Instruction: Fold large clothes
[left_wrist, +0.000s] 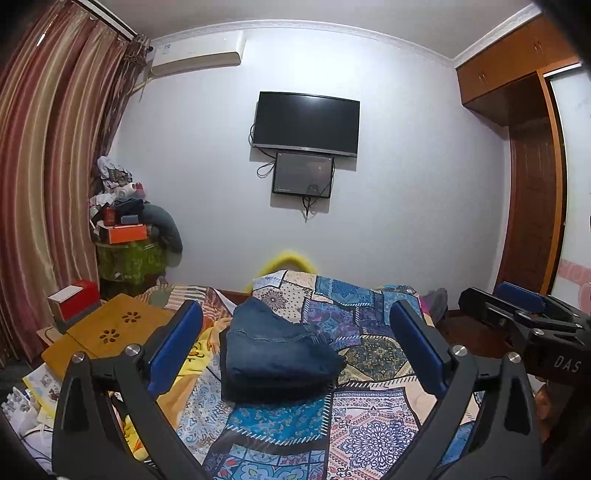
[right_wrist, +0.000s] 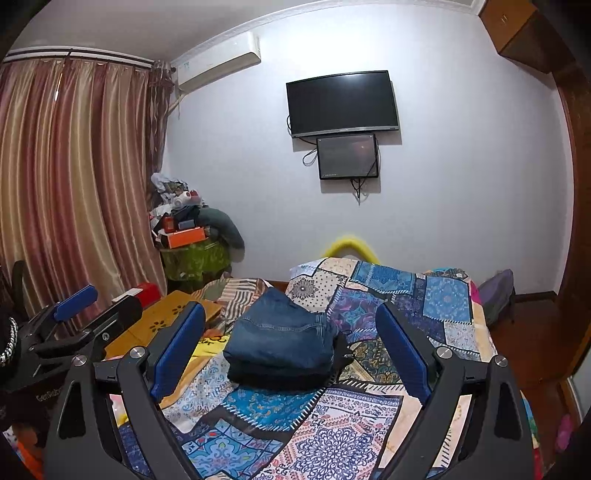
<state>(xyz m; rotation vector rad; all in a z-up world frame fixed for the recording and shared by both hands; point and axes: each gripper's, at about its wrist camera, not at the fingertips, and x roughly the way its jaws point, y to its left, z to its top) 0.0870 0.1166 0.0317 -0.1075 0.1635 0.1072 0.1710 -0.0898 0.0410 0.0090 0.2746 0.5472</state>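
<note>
Folded jeans on the bed, straight ahead of both hand-held grippers, left and right, jaws apart and empty, neither clearly nearer.

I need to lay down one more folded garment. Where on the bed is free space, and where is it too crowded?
Free: the patchwork quilt right of the folded jeans, and the near patch in front of them. Crowded: the left side, where the wooden lap table and papers lie.
</note>
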